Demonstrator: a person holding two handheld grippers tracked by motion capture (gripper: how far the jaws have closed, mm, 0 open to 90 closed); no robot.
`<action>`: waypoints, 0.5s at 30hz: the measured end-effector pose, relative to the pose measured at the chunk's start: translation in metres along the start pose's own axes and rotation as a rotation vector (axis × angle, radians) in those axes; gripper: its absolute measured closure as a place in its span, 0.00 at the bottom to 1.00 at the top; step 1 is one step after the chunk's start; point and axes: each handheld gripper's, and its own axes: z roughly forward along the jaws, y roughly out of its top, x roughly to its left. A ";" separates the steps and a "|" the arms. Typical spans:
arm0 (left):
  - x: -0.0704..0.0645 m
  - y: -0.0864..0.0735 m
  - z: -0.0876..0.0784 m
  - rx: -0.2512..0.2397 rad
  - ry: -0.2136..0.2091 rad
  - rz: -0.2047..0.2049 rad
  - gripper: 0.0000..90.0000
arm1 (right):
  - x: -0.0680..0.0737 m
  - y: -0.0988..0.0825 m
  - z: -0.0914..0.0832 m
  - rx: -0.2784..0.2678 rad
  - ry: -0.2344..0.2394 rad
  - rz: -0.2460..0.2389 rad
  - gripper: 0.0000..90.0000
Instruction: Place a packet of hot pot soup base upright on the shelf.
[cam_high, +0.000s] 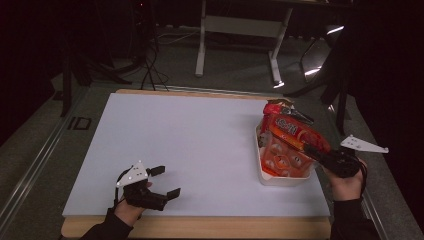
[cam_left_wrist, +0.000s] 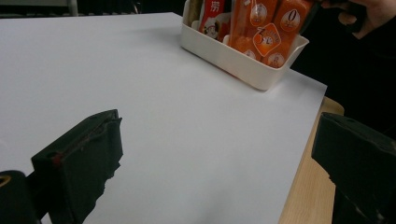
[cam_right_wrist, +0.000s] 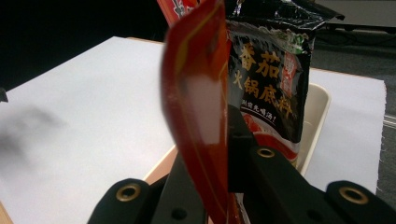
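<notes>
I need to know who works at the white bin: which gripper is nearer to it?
Right. The right gripper is at the bin, shut on an orange packet over it. The left gripper rests far across the table, open.

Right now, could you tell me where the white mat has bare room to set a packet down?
Most of the white mat is bare: the whole stretch from its far and left edges to the white bin at the right. The left tongs rest open near the front left edge. It is crowded only at the bin, where the right tongs grip an orange packet beside a black packet.
</notes>
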 end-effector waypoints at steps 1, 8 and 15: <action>0.000 0.000 0.000 0.002 0.002 0.003 0.03 | 0.000 0.000 0.000 -0.001 0.000 0.001 0.99; -0.001 -0.001 0.002 0.009 0.000 0.010 0.03 | 0.001 0.002 0.001 0.022 -0.016 0.000 0.93; -0.001 0.000 0.002 0.006 0.000 0.007 0.03 | 0.008 0.014 -0.005 -0.012 -0.033 -0.025 0.83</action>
